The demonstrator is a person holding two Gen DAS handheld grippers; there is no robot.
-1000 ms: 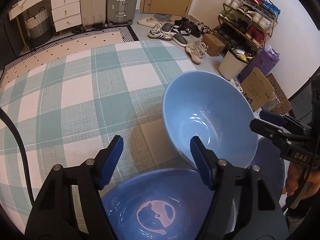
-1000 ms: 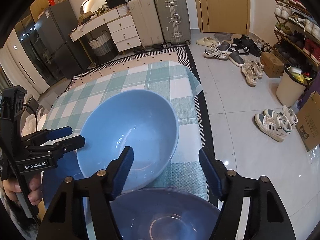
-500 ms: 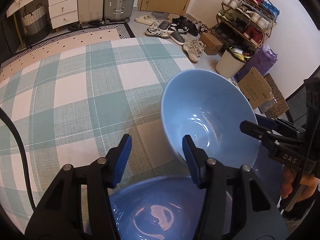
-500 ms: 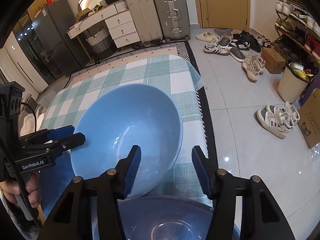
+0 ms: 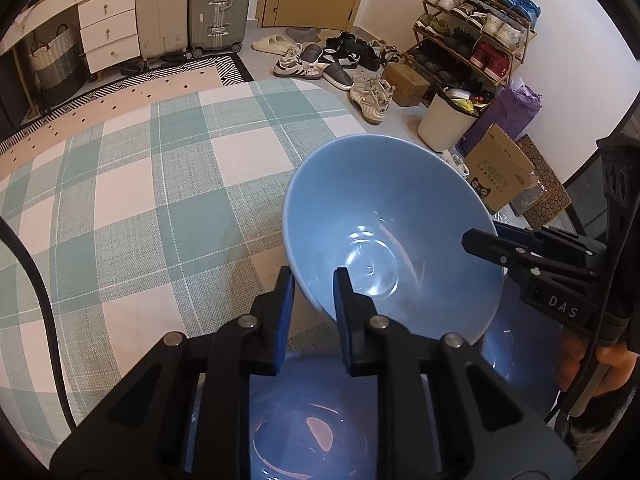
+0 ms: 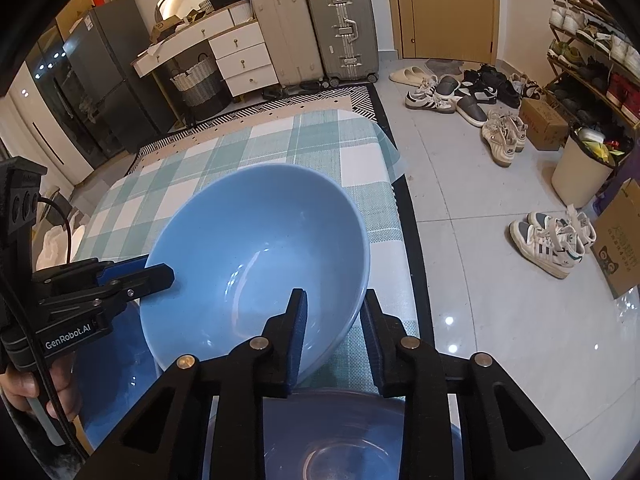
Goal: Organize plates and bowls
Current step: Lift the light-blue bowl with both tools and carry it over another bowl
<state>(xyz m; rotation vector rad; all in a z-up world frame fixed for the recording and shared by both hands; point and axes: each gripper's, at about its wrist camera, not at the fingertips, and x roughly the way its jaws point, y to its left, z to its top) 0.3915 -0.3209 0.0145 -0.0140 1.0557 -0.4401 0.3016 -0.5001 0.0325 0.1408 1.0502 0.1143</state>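
A light blue bowl (image 5: 392,232) (image 6: 256,248) sits tilted at the near right of the checked tablecloth (image 5: 160,200). My left gripper (image 5: 314,280) is shut on its near-left rim, one finger inside and one outside. My right gripper (image 6: 334,304) has the opposite rim between its closing jaws, and the pads touch it. Each gripper also shows from the side in the other's view, the left gripper (image 6: 168,274) and the right gripper (image 5: 468,242). A darker blue dish (image 5: 304,420) lies under the left gripper, and another darker blue dish (image 6: 340,432) under the right.
The table's right edge (image 6: 396,200) drops to a tiled floor with shoes (image 6: 504,136), a white bin (image 6: 576,176) and a cardboard box (image 5: 500,176). Suitcases (image 6: 340,28) and drawers (image 6: 240,60) stand beyond the far edge. A person's hand (image 6: 24,392) holds the left gripper.
Both grippers' jaws have closed from wide apart onto the light blue bowl's rim, one on each side. The bowl has hardly shifted.
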